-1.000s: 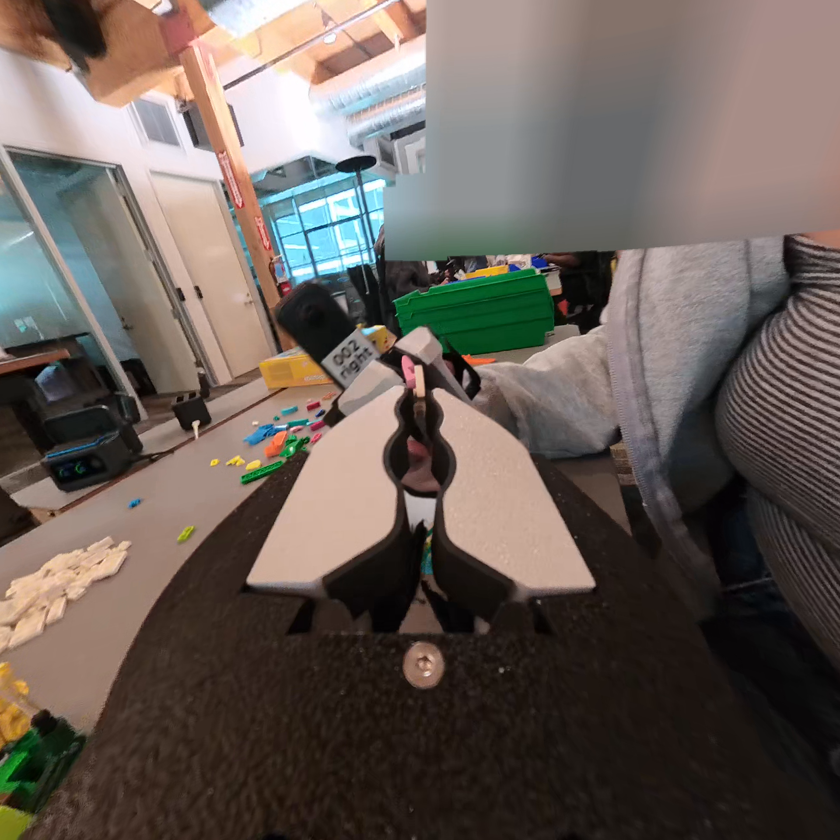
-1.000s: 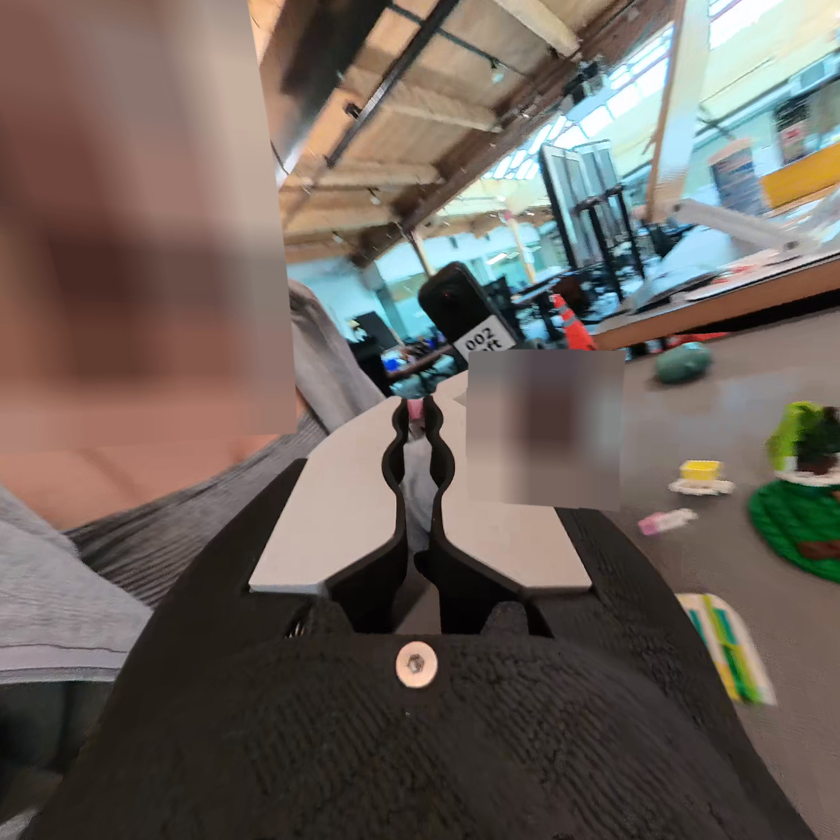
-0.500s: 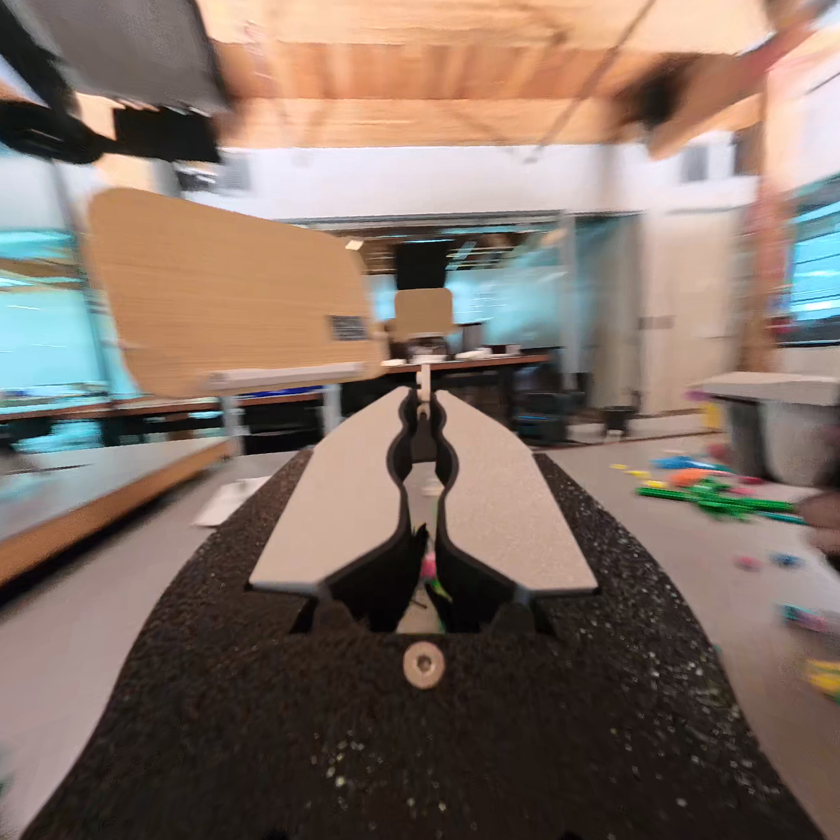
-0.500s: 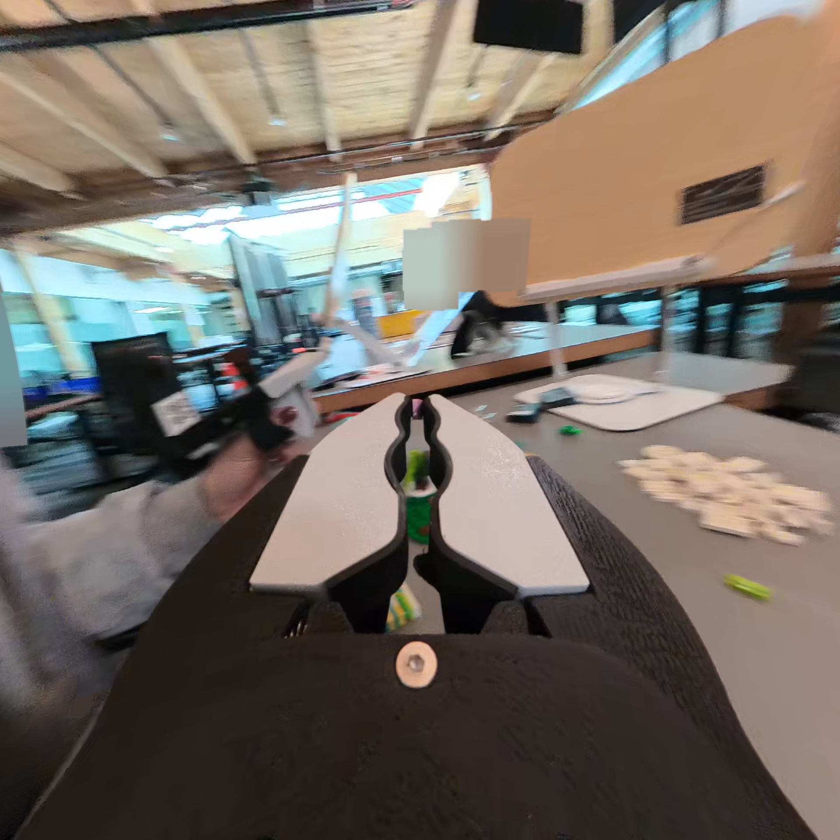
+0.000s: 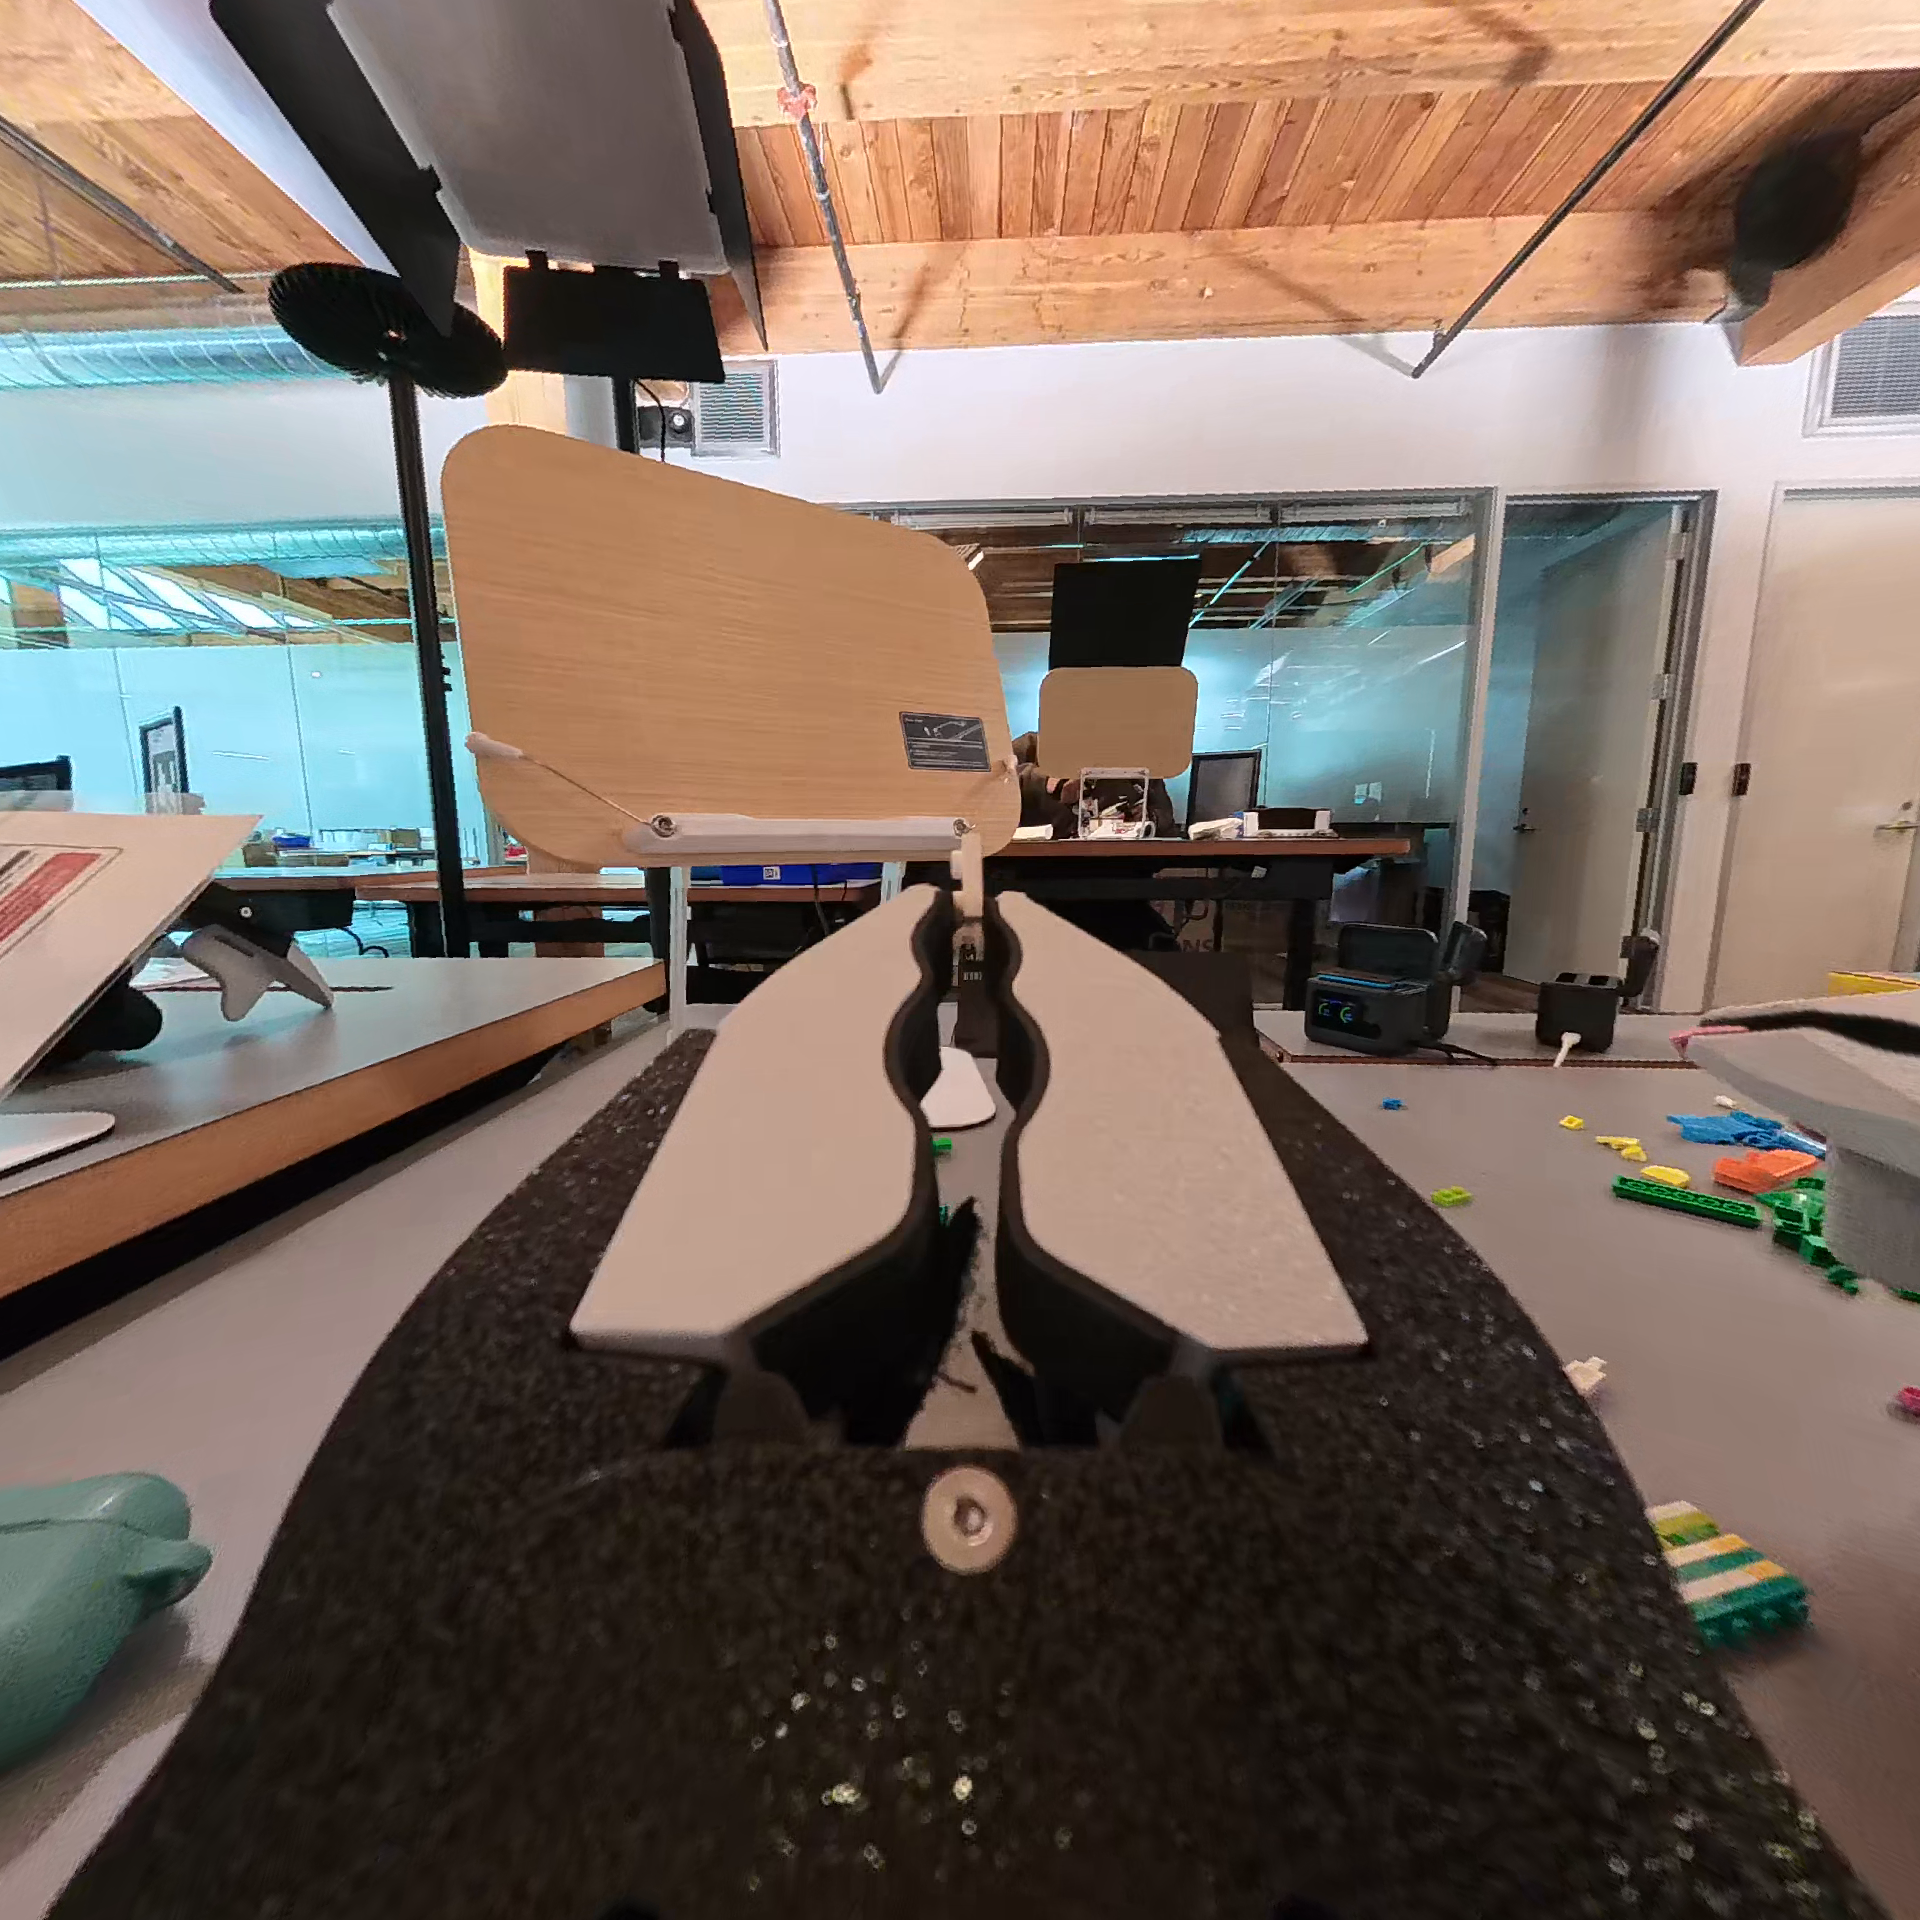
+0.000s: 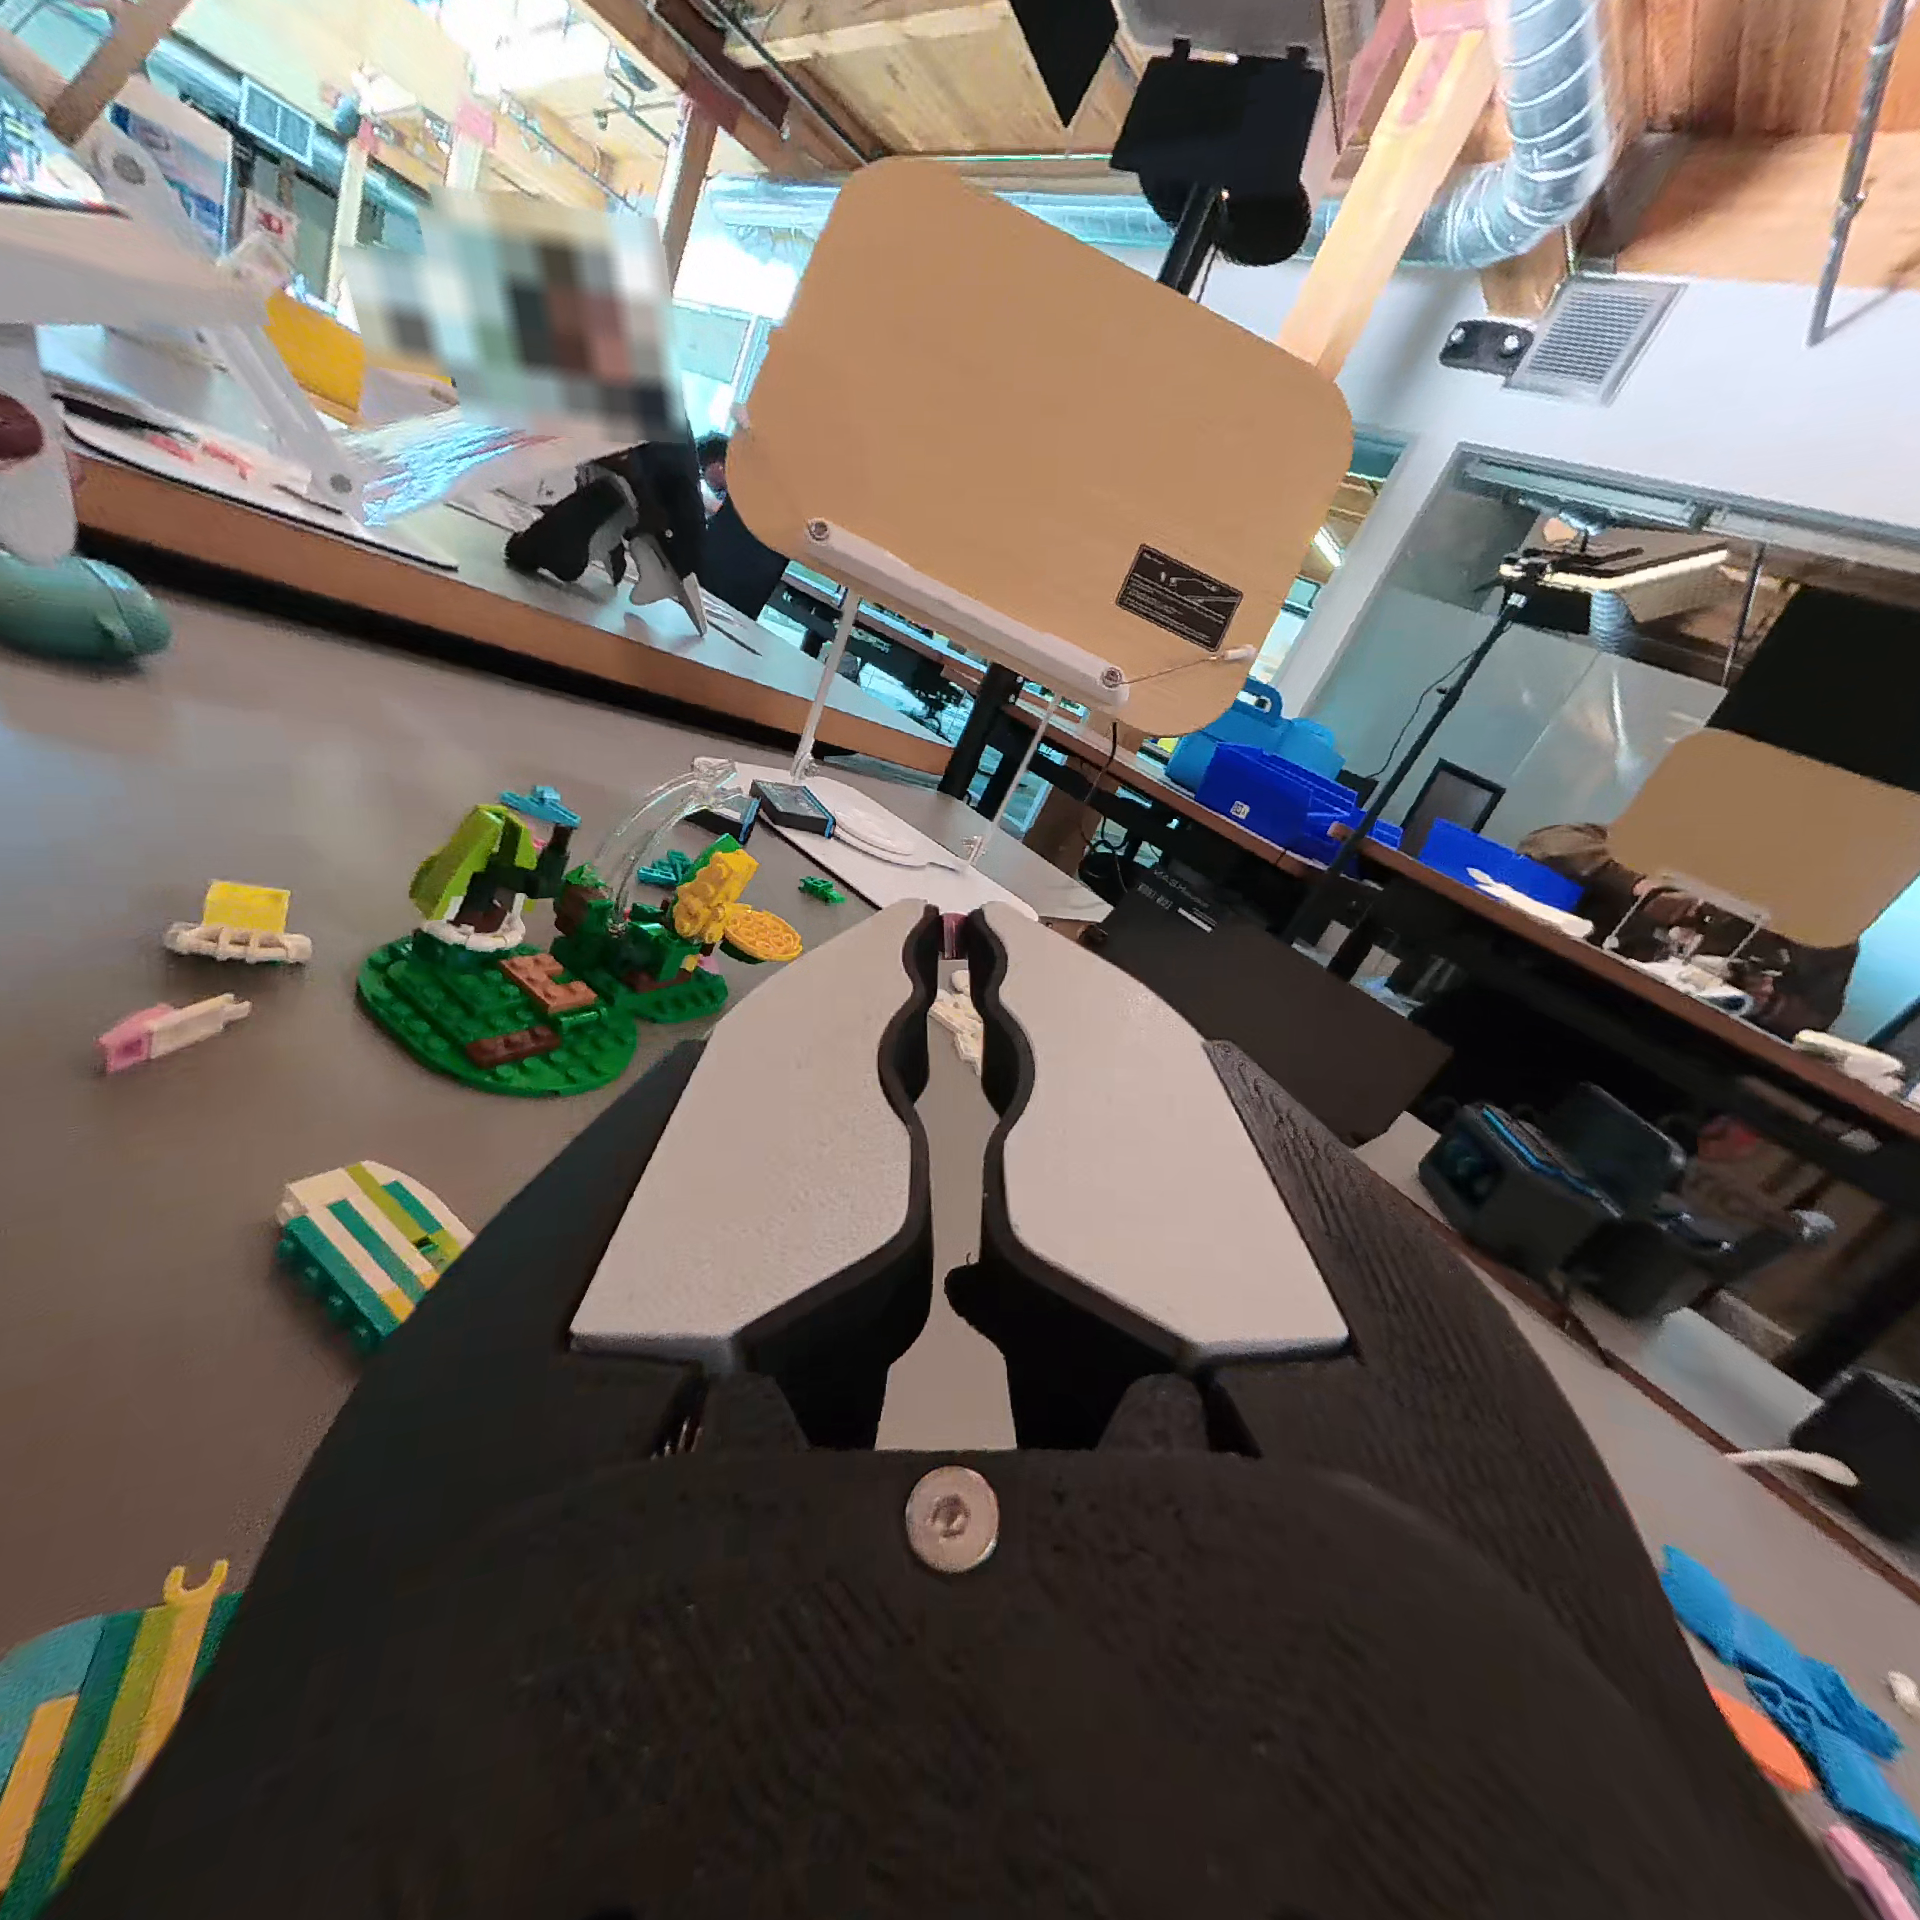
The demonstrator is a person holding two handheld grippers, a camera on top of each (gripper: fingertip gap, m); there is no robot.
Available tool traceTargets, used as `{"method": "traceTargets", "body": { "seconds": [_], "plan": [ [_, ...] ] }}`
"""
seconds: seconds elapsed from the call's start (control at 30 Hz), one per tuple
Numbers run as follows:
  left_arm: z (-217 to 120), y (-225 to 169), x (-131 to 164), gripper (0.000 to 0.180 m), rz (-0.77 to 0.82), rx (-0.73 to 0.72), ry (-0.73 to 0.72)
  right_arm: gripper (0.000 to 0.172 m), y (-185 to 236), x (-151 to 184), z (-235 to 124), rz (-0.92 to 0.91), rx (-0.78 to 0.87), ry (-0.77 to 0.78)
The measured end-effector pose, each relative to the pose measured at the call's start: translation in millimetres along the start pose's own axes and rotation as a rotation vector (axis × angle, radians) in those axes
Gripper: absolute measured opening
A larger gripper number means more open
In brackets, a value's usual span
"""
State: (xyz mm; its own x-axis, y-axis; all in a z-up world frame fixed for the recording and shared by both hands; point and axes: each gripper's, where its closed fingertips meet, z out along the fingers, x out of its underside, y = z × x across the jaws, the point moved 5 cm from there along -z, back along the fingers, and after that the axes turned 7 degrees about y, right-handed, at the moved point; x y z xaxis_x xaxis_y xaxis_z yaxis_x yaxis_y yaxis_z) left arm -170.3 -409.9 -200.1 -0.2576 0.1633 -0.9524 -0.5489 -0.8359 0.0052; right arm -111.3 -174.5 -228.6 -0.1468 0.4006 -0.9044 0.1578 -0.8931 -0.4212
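Observation:
My left gripper is shut on a small white stick-like piece that stands up out of its fingertips, above the grey table. My right gripper is shut on a small pink piece pinched at its tips. The right gripper's grey finger also shows at the right edge of the left wrist view, with pink at its tip. A green brick model with a tree and yellow flowers stands on the table to the left of the right gripper.
A wooden board on a white stand rises ahead and also shows in the right wrist view. Loose coloured bricks lie at the right. A striped brick plate, a pink-and-white piece and a teal object lie nearby. The tips of one gripper are about 20 cm away from the tips of the other.
Both grippers have swung away from facing each other near the person and now point across the table toward the wooden stand. Each still holds its small piece.

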Motion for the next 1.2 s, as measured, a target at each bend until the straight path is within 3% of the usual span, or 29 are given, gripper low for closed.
{"method": "traceTargets", "body": {
  "seconds": [0.23, 1.0, 1.13, 1.2],
  "plan": [
    [4, 0, 7, 0.005, -0.017, -0.01, 0.074, 0.003, 2, 0, -1, -0.01, -0.006, 0.0],
    [6, -1, 9, 0.005, -0.034, -0.005, 0.082, 0.004, 6, -1, 0, -0.038, -0.013, 0.011],
    [5, 8, 4, 0.005, 0.013, -0.066, 0.05, 0.003, 15, -8, 5, -0.1, -0.109, 0.026],
    [3, 17, 1, 0.005, 0.044, -0.104, 0.034, 0.003, 23, -31, 19, -0.105, -0.217, 0.014]
  ]
}}
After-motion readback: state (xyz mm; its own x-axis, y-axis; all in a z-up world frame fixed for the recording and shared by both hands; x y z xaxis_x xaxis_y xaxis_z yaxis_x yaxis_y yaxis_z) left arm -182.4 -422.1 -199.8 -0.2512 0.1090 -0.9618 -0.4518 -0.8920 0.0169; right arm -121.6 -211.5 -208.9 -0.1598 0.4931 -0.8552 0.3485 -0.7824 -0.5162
